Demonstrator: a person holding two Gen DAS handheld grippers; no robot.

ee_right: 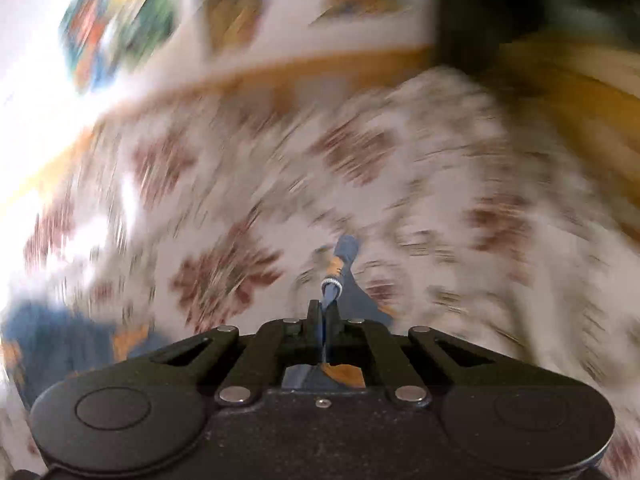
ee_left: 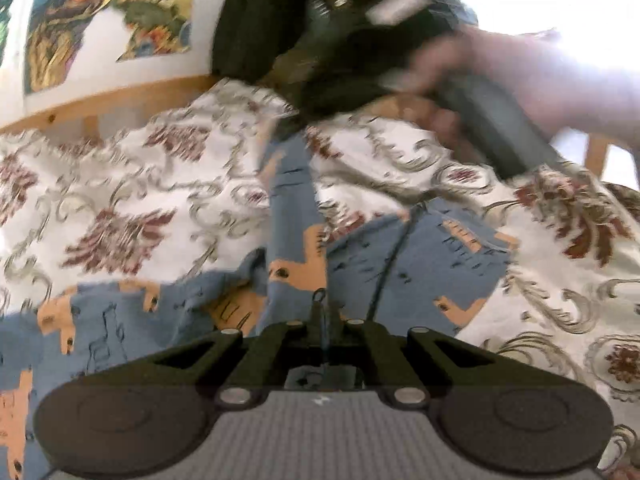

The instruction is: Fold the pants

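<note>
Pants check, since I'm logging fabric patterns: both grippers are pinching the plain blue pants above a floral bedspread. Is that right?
Not quite: the pants are not plain. The left wrist view shows blue fabric printed with orange animal shapes. The rest holds: the left gripper and right gripper are each shut on that fabric, above the floral bedspread.

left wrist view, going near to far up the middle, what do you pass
Left hand-held gripper, shut on the blue pants with orange llama print → white floral bedspread with maroon flowers → blurred right hand-held gripper → wooden bed rail → colourful wall picture.
</note>
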